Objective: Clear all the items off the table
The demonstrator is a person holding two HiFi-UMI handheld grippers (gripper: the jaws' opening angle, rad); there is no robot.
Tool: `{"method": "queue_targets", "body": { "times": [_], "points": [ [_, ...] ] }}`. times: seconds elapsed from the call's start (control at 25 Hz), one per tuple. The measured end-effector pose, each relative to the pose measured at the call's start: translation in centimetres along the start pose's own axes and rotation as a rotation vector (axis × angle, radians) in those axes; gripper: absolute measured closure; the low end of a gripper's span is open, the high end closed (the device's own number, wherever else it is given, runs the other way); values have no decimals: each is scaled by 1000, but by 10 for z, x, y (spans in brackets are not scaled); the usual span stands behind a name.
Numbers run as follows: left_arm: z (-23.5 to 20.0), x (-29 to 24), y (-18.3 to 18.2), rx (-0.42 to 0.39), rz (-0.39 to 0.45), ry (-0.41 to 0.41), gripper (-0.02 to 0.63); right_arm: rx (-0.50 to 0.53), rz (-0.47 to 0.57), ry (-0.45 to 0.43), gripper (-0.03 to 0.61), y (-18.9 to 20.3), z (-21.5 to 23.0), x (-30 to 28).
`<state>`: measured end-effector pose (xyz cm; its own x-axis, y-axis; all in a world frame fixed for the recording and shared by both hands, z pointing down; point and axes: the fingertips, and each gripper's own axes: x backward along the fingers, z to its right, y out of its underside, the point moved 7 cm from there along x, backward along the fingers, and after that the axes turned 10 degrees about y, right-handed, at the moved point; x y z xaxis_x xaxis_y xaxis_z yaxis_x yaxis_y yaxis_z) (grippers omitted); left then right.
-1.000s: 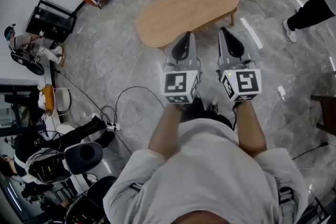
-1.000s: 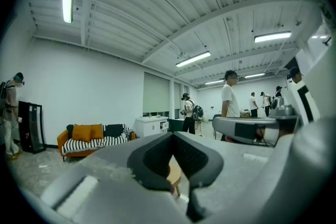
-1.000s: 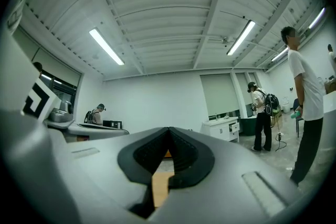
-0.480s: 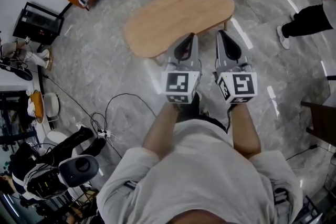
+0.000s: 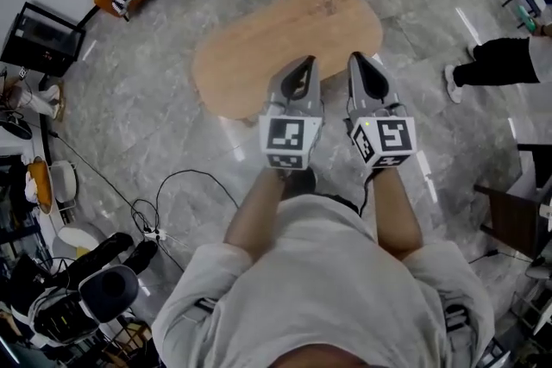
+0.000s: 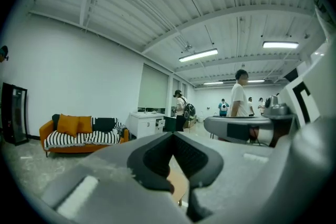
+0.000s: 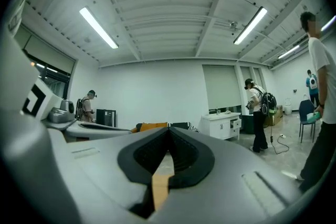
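Oval wooden table (image 5: 276,39), on floor

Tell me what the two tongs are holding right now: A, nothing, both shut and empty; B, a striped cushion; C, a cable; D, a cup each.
A: the left tongs and right tongs each have jaws together with nothing between, only the wooden table showing beyond.
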<state>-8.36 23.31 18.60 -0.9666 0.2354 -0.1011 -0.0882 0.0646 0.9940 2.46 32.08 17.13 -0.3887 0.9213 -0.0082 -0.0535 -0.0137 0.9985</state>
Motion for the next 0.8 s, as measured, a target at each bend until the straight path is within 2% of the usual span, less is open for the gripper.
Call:
{"method": "queue_targets", "body": {
  "times": [0.2, 0.4, 0.6, 0.8],
  "points": [
    [-44, -13, -7, -7, 26, -26, 592, 14, 8, -64, 572, -7, -19, -57],
    [-128, -4, -25, 20, 44, -75, 592, 3, -25, -138, 572, -15, -76, -123],
    [-168, -12, -33, 21, 62, -117, 592, 21, -28, -153, 572, -22, -79, -160],
    [-196, -40, -19, 44, 40, -105, 593, 34, -47, -165, 572, -6, -79, -196]
  ]
}}
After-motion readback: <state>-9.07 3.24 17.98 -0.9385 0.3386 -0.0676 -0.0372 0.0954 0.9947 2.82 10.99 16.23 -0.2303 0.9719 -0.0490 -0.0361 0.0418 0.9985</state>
